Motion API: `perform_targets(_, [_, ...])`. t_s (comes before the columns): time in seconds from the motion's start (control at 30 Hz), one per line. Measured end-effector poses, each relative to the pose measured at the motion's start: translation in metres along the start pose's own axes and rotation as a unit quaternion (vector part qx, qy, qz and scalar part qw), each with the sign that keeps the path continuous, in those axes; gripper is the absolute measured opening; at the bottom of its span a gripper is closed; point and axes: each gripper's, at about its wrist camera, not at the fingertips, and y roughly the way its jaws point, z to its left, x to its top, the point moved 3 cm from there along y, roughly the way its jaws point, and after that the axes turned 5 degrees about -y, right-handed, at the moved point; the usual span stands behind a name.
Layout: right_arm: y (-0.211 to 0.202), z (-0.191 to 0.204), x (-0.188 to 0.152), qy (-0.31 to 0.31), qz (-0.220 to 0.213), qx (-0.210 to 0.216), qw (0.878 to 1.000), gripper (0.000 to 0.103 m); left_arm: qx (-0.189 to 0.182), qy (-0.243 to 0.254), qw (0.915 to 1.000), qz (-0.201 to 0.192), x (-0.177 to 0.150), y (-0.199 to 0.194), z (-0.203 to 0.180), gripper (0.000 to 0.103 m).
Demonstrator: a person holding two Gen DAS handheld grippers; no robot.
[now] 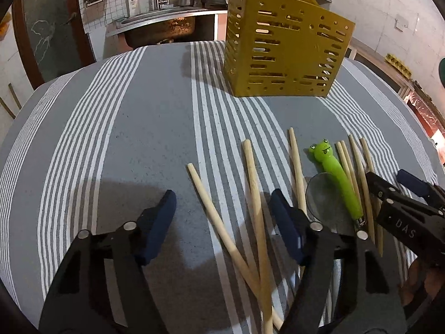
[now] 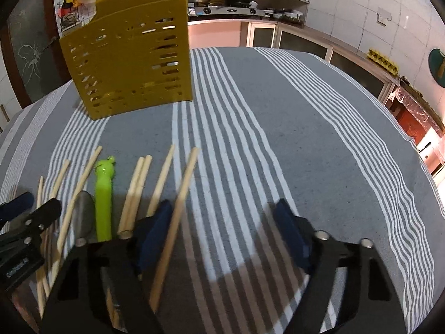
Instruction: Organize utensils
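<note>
while both sets of jaws stand apart and clamp nothing, left gripper point(image 1: 224, 203) straddles two chopsticks point(image 1: 251, 183); right gripper point(image 2: 222, 214) straddles one beside frog-handled spoon point(image 2: 103, 194)

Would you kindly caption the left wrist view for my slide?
Left gripper open above wooden chopsticks and a frog-handled spoon, yellow utensil holder beyond.

Chopsticks point(image 1: 258, 236) run off the bottom edge; spoon point(image 1: 324, 194) bowl partly hidden
</note>
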Motion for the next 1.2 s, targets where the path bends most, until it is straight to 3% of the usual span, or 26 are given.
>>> perform_targets(0.07, [-0.002,0.000,-0.001,0.008,-0.001,0.007,1.000,0.055,-0.003,-0.003,1.0000,0.004,0.002,0.001,-0.001,0.062])
perform_targets(0.27, [-0.002,0.001,0.001,0.018,0.001,0.010,1.000,0.043,-0.002,-0.007,0.9999,0.015,0.007,0.005,-0.009,0.050])
perform_targets(0.57, [0.005,0.010,0.018,0.025,0.012,0.025,0.999,0.013,-0.003,-0.013,0.9994,0.032,0.014,0.011,-0.018,0.020])
perform_targets(0.7, [0.008,0.011,0.023,0.024,0.012,0.028,0.999,0.009,-0.011,-0.026,0.9988,0.039,0.018,0.013,-0.015,0.007])
perform_targets(0.97, [-0.013,0.004,0.028,0.023,-0.022,0.044,0.999,0.006,-0.033,-0.052,0.9978,0.025,0.018,0.005,-0.011,0.006])
perform_targets(1.2, [-0.036,-0.008,0.031,0.034,-0.058,0.071,0.995,0.006,-0.041,-0.054,0.9976,-0.013,0.018,-0.020,-0.011,0.006])
